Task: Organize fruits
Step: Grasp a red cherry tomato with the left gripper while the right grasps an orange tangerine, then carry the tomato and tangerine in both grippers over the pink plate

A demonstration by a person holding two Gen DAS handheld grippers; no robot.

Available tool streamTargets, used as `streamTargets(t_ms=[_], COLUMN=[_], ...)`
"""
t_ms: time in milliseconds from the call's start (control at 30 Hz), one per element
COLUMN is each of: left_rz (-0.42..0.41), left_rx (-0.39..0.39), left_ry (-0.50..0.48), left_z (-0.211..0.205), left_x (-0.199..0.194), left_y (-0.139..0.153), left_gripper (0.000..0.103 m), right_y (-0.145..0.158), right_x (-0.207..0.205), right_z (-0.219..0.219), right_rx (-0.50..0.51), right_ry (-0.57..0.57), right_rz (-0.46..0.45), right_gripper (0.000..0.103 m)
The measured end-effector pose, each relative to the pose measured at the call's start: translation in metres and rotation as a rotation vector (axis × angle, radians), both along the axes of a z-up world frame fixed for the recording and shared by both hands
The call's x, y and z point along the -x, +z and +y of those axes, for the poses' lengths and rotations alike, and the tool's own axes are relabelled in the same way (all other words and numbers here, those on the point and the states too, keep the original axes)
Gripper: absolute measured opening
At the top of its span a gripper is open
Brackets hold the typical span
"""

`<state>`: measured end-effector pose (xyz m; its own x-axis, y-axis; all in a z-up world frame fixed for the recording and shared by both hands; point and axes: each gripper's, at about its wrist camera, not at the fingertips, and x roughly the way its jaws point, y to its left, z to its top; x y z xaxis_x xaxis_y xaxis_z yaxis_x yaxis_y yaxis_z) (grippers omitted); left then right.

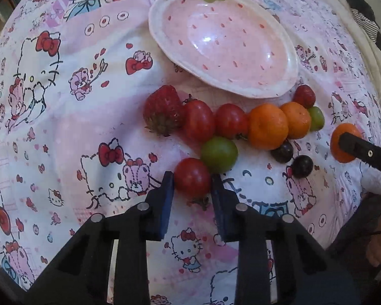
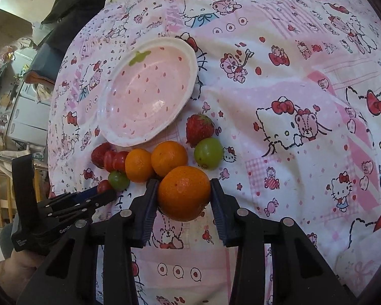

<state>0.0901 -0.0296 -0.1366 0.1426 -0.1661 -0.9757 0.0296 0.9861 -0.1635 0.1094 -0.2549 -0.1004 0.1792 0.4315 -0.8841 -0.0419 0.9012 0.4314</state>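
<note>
Two grippers are each closed around a fruit. The left gripper [image 1: 192, 178] clamps a red cherry tomato [image 1: 192, 177] between its blue pads, low over the Hello Kitty cloth [image 1: 63, 127], and a green grape [image 1: 219, 154] touches that tomato on its far side. The right gripper [image 2: 184, 193] squeezes a large tangerine [image 2: 184, 193] between its fingers. Just beyond the tangerine two smaller tangerines [image 2: 153, 162] sit side by side, touching each other, with another green grape [image 2: 208, 153] and a strawberry [image 2: 199, 128] to their right. From the left wrist view the fruits form a row: a big strawberry [image 1: 163, 109], two red tomatoes [image 1: 213, 122], the tangerines, and two dark grapes [image 1: 292, 157] nearer the camera. Behind the row lies the pink strawberry-print plate [image 1: 162, 35], holding no fruit.
</note>
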Motion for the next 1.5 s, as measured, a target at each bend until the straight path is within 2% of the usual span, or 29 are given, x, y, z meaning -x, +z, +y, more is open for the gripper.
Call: streamTargets(t_ms=[167,300,433,533,633,733,900,1033,1233,1500], left_rz=[-0.016,-0.045,-0.11,-0.18,-0.269,-0.331,-0.45,-0.481,-0.491,-0.384], left_rx=[0.011,0.062,0.037,0.01,-0.023,-0.009,-0.03,-0.037,-0.066,-0.082], left_ry=[-0.015,0.011,0.019,0.051,0.07,0.082,0.052,0.036,-0.028,-0.024], left_z=[0.003,0.012,0.018,0.031,0.04,0.042,0.041,0.037,0.017,0.005], left_x=[0.009,0.022,0.029,0.029,0.029,0.021,0.008,-0.022,-0.06,-0.109], left_y=[0.008,0.024,0.041,0.057,0.077,0.095,0.131,0.144,0.134,0.087], left_gripper=[0.025,0.025,0.025,0.025,0.025,0.025,0.025,0.025,0.025,0.025], right_y=[0.005,0.009,0.014,0.022,0.037,0.055,0.084,0.095,0.084,0.045], right_x=[0.0,0.003,0.005,0.006,0.006,0.003,-0.012,-0.035,-0.076,-0.12], right_z=[-0.002,-0.001,-0.004,-0.006,-0.009,-0.009,-0.014,-0.015,-0.006,0.012], right_rx=[-0.01,-0.009,-0.023,-0.093,-0.139,-0.198,-0.292,-0.318,-0.275,-0.209], right_ry=[0.0,0.005,-0.004,-0.013,-0.026,-0.036,-0.04,-0.041,-0.018,0.007], right_rz=[-0.012,-0.024,-0.037,-0.061,-0.117,-0.185,-0.293,-0.333,-0.301,-0.228], right_gripper=[0.042,0.042,0.042,0.042,0.042,0.042,0.042,0.042,0.042,0.042])
